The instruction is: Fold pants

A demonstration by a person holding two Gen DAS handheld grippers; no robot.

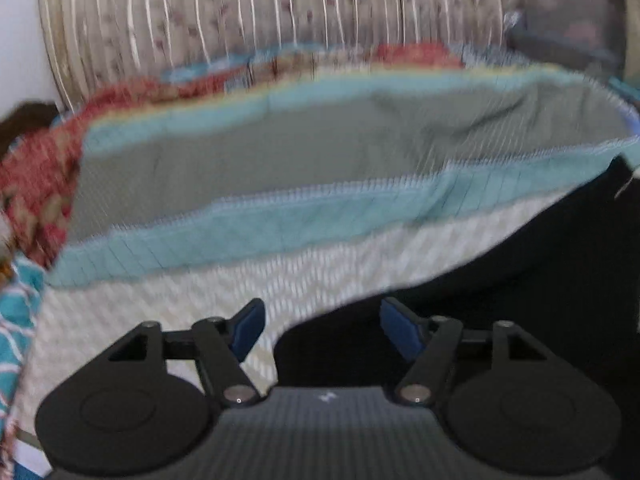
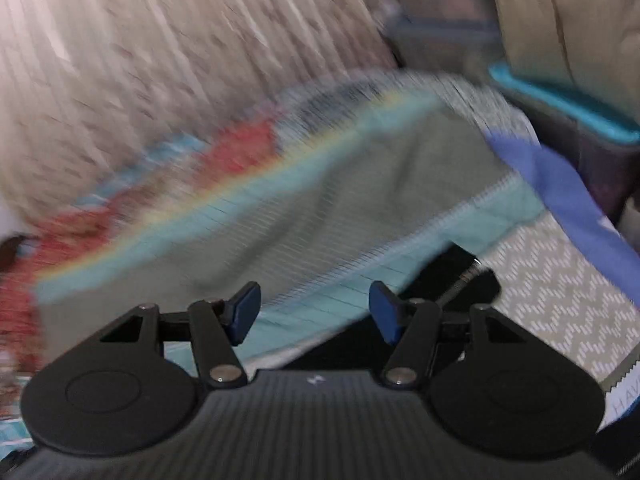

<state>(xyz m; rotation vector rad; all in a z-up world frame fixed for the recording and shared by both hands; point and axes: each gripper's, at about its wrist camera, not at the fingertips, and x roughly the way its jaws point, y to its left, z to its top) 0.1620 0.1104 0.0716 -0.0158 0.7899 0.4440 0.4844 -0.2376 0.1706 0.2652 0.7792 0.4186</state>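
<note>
The black pants (image 1: 500, 280) lie on the bed at the lower right of the left wrist view, their edge running under my left gripper (image 1: 322, 320). That gripper is open with nothing between its blue pads; its right finger is over the black cloth and its left finger over the white patterned cover. In the right wrist view a strip of the black pants (image 2: 448, 268) shows just ahead of my right gripper (image 2: 316, 312), with a thin cord end on it. The right gripper is open and holds nothing. Both views are motion-blurred.
The bed cover has a grey-green panel (image 1: 280, 152), teal bands and a white chevron part (image 2: 560, 280). Striped floral fabric (image 1: 260, 12) rises behind. Red patterned cloth (image 1: 36, 176) lies at the left, a blue cloth (image 2: 568, 188) at the right, and a teal-rimmed mesh basket (image 2: 568, 112) beyond.
</note>
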